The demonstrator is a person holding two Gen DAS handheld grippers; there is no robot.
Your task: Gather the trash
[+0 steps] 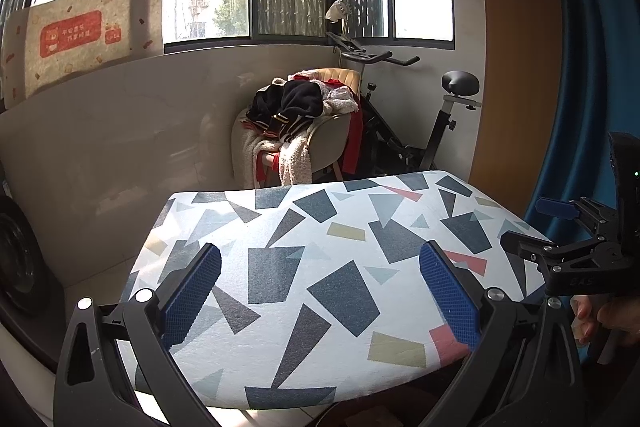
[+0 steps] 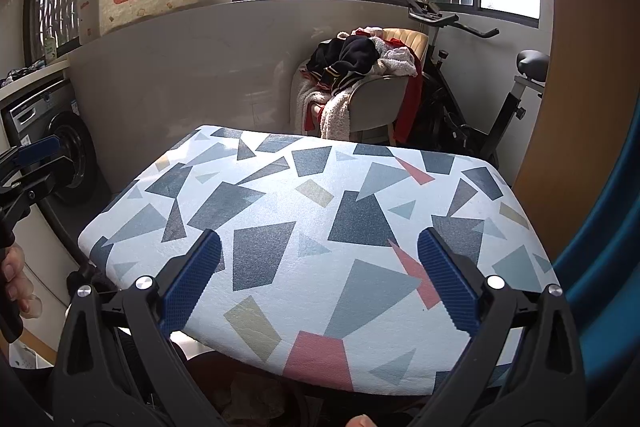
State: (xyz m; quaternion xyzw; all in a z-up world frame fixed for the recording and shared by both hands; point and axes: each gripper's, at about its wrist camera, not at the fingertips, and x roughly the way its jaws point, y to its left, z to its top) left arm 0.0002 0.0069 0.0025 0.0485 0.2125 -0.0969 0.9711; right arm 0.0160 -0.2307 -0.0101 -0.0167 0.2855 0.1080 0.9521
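No trash shows in either view. My left gripper point(image 1: 320, 291) is open and empty, held over the near part of a table point(image 1: 320, 227) covered in a white cloth with blue, grey, pink and yellow shapes. My right gripper point(image 2: 320, 279) is open and empty over the same table point(image 2: 304, 203). The right gripper also shows at the right edge of the left wrist view point(image 1: 568, 227). The left gripper shows at the left edge of the right wrist view point(image 2: 28, 167).
A chair heaped with clothes point(image 1: 304, 123) stands beyond the table, with an exercise bike point(image 1: 432, 123) beside it. A washing machine point(image 2: 60, 155) is at the left. A blue curtain point(image 1: 580, 67) hangs at the right. A low wall with windows runs behind.
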